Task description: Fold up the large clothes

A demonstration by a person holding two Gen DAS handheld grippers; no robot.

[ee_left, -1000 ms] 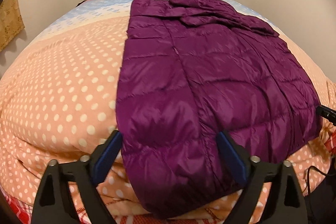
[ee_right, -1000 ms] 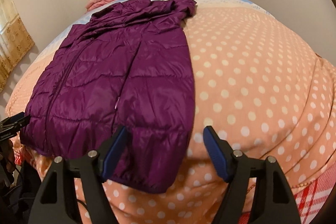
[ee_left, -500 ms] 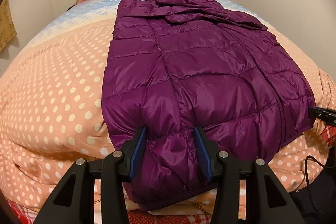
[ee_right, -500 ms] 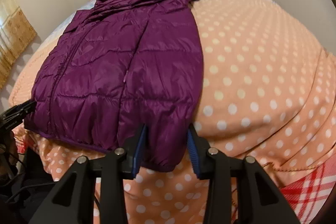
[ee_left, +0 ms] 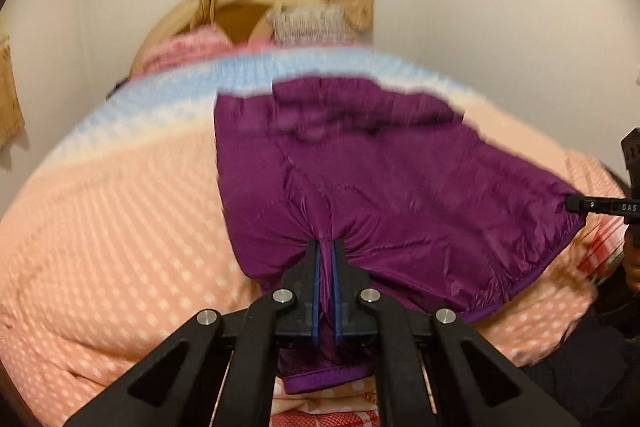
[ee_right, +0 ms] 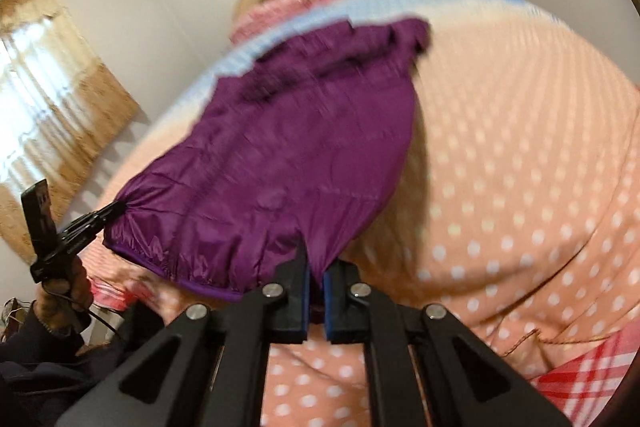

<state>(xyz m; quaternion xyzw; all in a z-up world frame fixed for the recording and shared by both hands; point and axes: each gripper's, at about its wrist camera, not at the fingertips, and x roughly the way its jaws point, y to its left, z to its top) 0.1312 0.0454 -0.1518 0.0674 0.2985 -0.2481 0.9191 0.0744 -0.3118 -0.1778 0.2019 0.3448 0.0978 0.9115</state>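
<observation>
Jacket (ee_left: pixel 400 195), purple and puffy, lies on the bed (ee_left: pixel 120 227), and its near hem is now pinched at two spots. A second ago both tongs were wide open over the hem. Now the left tongs (ee_left: pixel 327 247) are closed tight on the hem near one corner, and the right tongs (ee_right: pixel 316 267) are closed tight on the other corner. The hem has come up off the polka-dot cover and hangs stretched between the two grips, with small creases fanning out from each pinch. I think this means the fold is starting: the near end looks ready to be carried over toward the collar end.

Farther away, the top part of the jacket rests flat on the bed, near the blue stripe of the cover. The sleeves look bunched up there, but the blur makes it hard to tell how they lie.

Both pictures are smeared, so the dots and stitches look fuzzy. The underside of the lifted hem is hidden. The person's hand (ee_right: pixel 64 287) shows only at the edge, cut off. The pillows (ee_left: pixel 308 27) at the headboard are just soft shapes.
</observation>
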